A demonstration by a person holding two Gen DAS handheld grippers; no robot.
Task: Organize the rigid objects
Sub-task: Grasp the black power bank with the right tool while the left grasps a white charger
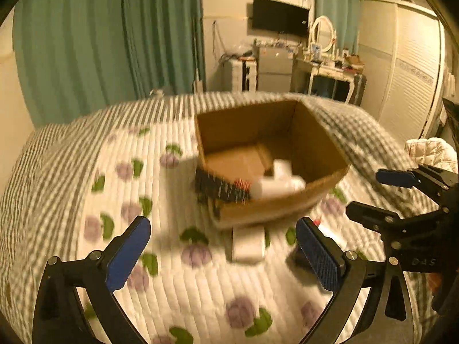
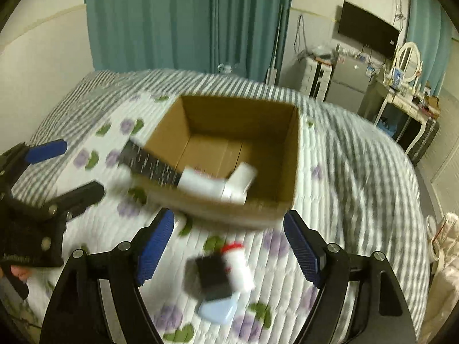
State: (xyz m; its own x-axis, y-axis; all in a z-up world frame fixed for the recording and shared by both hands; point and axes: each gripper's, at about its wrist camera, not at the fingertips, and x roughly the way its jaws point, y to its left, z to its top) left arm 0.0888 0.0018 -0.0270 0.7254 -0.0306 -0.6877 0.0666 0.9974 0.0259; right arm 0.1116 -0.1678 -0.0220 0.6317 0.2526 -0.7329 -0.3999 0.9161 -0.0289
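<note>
An open cardboard box (image 1: 312, 140) (image 2: 287, 154) stands on the bed. White tube-shaped pieces (image 1: 278, 183) (image 2: 218, 185) lie in its near corner, and a long black box (image 1: 221, 189) (image 2: 152, 163) leans over its near wall. My left gripper (image 1: 222, 253) is open above a white block (image 1: 248, 243) that lies on the quilt in front of the box. My right gripper (image 2: 229, 246) is open above a black cube (image 2: 210, 275), a white bottle with a red cap (image 2: 239, 263) and a pale blue case (image 2: 216, 311). Both frames are blurred.
The flowered quilt (image 1: 183, 283) covers the bed, with a striped blanket (image 2: 358, 154) beyond. The right gripper shows at the right edge of the left wrist view (image 1: 373, 192); the left gripper shows at the left edge of the right wrist view (image 2: 74, 169). Curtains, a dresser and a wardrobe stand behind.
</note>
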